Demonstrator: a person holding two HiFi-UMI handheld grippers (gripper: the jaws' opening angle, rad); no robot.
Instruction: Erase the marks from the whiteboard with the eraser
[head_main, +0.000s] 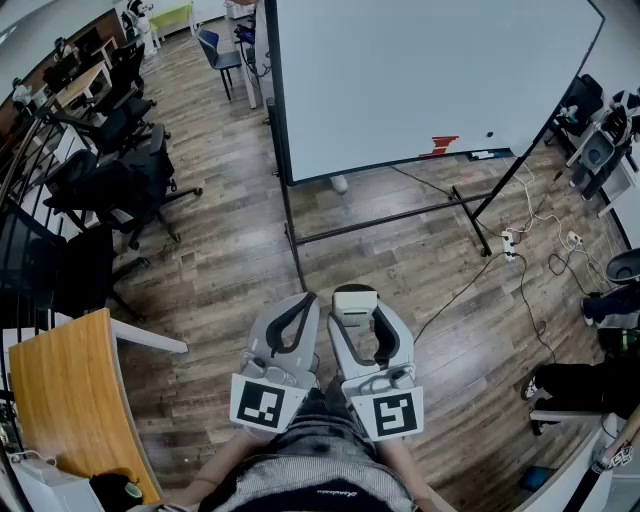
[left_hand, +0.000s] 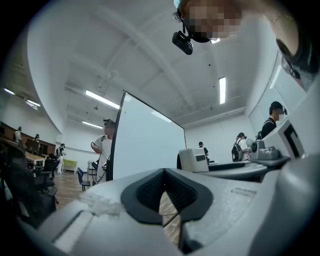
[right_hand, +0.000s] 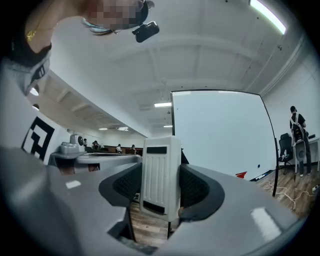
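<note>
A large whiteboard (head_main: 420, 70) on a black wheeled stand fills the far side of the room, some way ahead of me. Near its lower edge sits a red mark (head_main: 440, 146), with a small dark dot (head_main: 489, 134) to its right. My right gripper (head_main: 356, 310) is shut on a white eraser (head_main: 354, 304), which stands upright between the jaws (right_hand: 160, 177). Close beside it, my left gripper (head_main: 303, 312) is shut with nothing in it (left_hand: 165, 200). Both are held low in front of my body, pointing toward the board (right_hand: 220, 135).
Black office chairs (head_main: 110, 170) stand at the left, with a wooden desk (head_main: 70, 400) near me. Cables and a power strip (head_main: 510, 243) lie on the wood floor at the right. Other people stand in the room (left_hand: 104, 145).
</note>
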